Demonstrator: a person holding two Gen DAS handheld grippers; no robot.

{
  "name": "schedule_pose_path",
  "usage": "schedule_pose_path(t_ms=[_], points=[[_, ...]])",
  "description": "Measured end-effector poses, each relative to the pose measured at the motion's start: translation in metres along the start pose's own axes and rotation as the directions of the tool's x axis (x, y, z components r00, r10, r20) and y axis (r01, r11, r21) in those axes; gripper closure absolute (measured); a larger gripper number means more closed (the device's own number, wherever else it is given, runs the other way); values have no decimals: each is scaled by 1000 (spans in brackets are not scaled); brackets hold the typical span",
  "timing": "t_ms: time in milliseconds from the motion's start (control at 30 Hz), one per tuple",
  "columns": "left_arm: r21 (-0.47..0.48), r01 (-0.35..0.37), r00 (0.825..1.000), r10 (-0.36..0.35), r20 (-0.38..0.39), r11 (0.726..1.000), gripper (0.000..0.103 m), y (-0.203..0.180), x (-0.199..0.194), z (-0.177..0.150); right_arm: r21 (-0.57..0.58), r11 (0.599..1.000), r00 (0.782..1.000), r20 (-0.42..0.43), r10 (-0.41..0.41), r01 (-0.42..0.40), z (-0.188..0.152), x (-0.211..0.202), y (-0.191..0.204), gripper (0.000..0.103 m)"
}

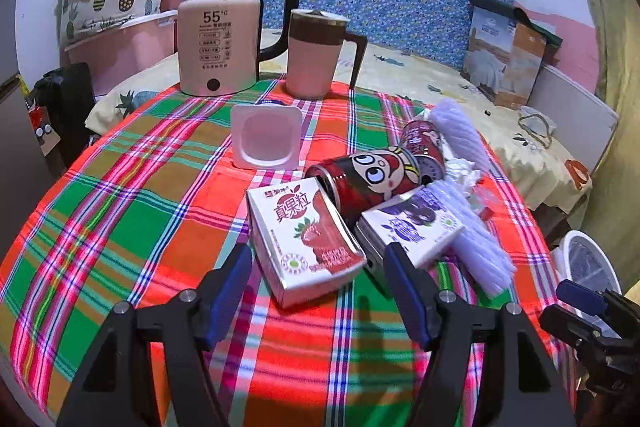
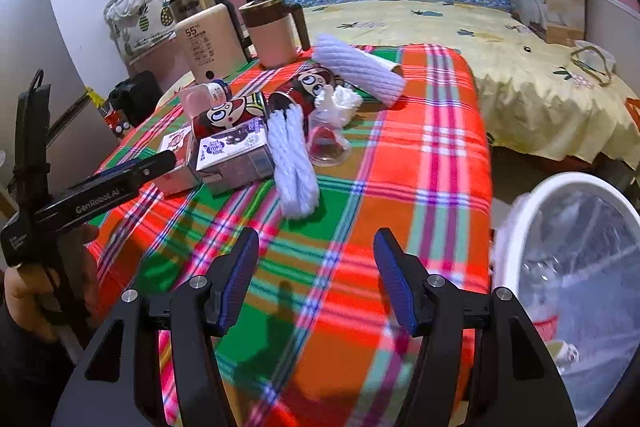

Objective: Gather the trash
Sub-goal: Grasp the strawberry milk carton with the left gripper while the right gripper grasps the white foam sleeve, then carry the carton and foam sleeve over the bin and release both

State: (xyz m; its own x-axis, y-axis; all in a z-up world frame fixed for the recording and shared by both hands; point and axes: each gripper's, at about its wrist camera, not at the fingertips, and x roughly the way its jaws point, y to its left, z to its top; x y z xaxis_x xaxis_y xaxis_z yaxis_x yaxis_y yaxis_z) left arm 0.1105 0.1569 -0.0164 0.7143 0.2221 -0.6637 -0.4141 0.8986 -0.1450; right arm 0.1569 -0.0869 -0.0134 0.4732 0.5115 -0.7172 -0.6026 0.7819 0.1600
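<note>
Left hand-held gripper (image 1: 318,285) — jaws apart, empty — strawberry carton (image 1: 304,239) just ahead on worktop (image 1: 120,219); right hand-held gripper (image 2: 316,277) also apart, empty.

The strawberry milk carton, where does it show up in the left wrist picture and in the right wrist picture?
Left wrist view: the strawberry milk carton lies low in the centre, just ahead of the open left gripper, against a red cartoon can.
Right wrist view: the carton sits left of centre, mostly hidden behind the blueberry carton and the other gripper's finger.
Shared landmark: the pink thermos mug at the table's far edge.
</note>
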Motion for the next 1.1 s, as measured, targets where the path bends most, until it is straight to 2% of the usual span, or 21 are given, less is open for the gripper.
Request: schedule_pose_path(t_ms=[467,500,567,633,833,1100], points=[[-82,-55,995,48,-90,995,33,15,31,3,6,1000,998,-63,21,-21,15,43,3,42],[-87,-54,995,46,-89,995,34,16,30,2,7,1000,997,-68,27,-26,15,45,3,44],[-94,-45,995,37,-89,995,42,20,29,1,11,999,997,-77,31,-30,15,48,2,64],[-93,-47,995,39,-88,995,42,21,26,-1,15,999,996,-78,32,-31,14,48,1,75],[-49,-44,998,42,-36,998,43,21,7,-8,32,999,998,-45,33,-32,7,31,-3,78],[26,14,1000,-14,-20,1000,43,12,-21,-35,65,998,999,-30,28,-26,-16,-2,-8,78]])
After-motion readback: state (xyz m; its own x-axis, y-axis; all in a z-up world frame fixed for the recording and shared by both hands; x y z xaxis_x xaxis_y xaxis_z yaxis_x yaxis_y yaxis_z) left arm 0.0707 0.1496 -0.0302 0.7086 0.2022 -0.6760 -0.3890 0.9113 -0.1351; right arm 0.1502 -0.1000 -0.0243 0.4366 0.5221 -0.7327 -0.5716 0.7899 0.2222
